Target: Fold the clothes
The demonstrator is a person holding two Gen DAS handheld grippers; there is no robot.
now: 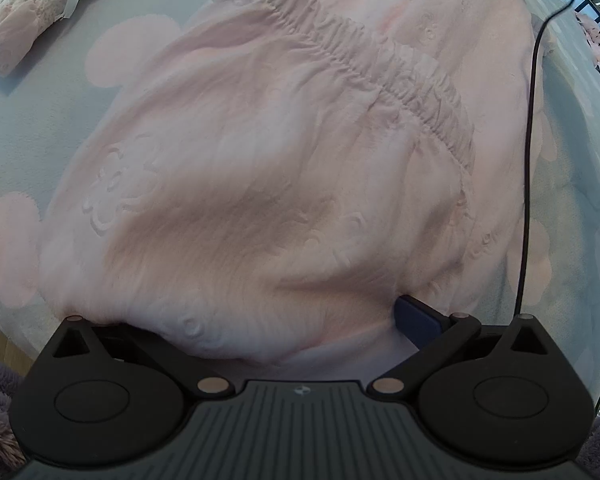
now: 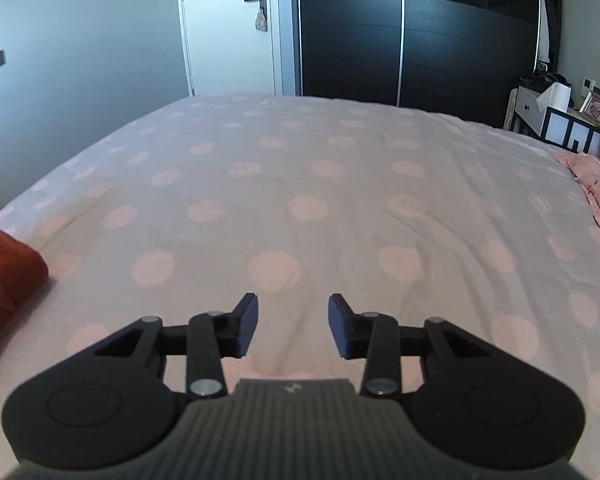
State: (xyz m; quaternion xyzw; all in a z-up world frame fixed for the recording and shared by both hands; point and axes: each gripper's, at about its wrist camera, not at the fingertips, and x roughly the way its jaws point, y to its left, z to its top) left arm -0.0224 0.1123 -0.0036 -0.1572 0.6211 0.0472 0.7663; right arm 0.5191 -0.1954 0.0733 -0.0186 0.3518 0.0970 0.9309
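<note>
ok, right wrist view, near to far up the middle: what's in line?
right gripper, open and empty → polka-dot bedspread → black sliding wardrobe.

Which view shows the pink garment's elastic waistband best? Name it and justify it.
The left wrist view: the pink garment fills it, and its gathered elastic waistband runs clearly across the upper frame. The right wrist view shows only the dotted bedspread, no waistband at all.

two pink garments (image 1: pixel 260 152) (image 1: pixel 32 12), one cable (image 1: pixel 530 140), one orange cushion (image 2: pixel 4 276), two tools (image 1: pixel 256 320) (image 2: pixel 293 326).
</note>
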